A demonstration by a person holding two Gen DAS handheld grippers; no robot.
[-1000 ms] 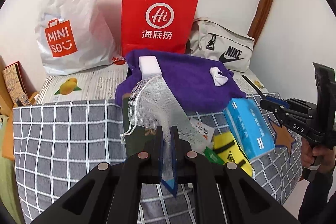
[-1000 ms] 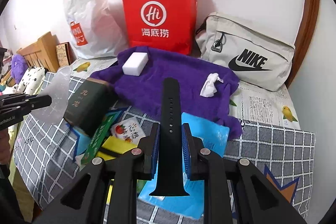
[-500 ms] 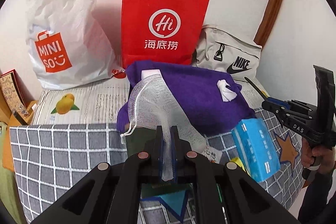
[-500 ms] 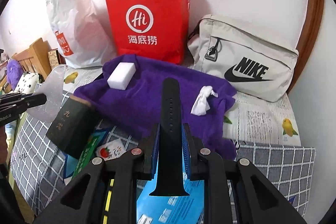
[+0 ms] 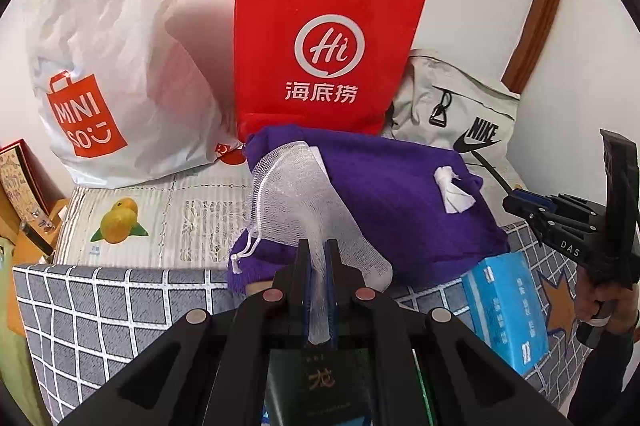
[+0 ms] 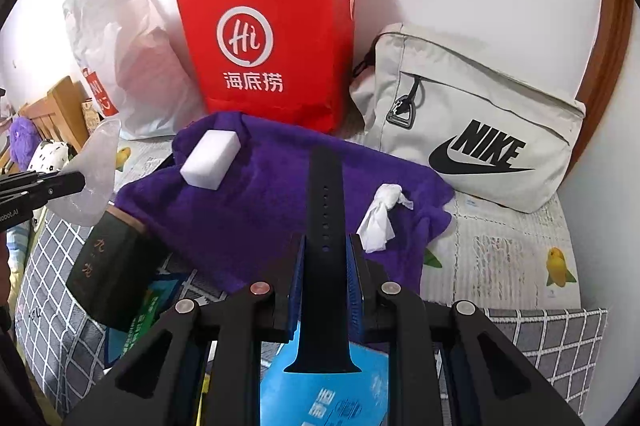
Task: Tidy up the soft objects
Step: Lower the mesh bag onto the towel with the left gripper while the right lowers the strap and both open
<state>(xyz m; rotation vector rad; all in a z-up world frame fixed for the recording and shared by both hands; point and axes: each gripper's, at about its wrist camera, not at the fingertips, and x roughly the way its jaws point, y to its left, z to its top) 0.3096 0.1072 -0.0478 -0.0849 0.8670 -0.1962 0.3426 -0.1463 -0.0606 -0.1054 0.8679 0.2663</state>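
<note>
Mesh pouch (image 5: 304, 198) is pinched in the left gripper (image 5: 318, 286), fingers clamped tight on its lower end so the white netting fans up and away, drawstring dangling off the left side. Right gripper (image 6: 325, 282) is closed on a black watch strap (image 6: 325, 210), long axis running straight out along the fingers, holed end pointing away toward the bags.

Both are hanging above the near edge of the purple towel (image 6: 260, 210) spread on the bed (image 5: 100, 310). Already on that towel: a white sponge block (image 6: 211, 165) toward the left and a crumpled tissue (image 6: 380, 216) toward the right. So I'd guess the towel is the drop spot for the soft stuff.

What matters for the next bit: towel lies straight ahead and below both grippers. Looks like the pouch goes sponge side, the strap tissue side.

Behind it all, red paper bag (image 6: 276, 46), white Miniso bag (image 5: 100, 66), grey Nike bag (image 6: 472, 130). Dark box (image 6: 112, 266) and blue packet (image 5: 506, 306) sit on the checked cover.
</note>
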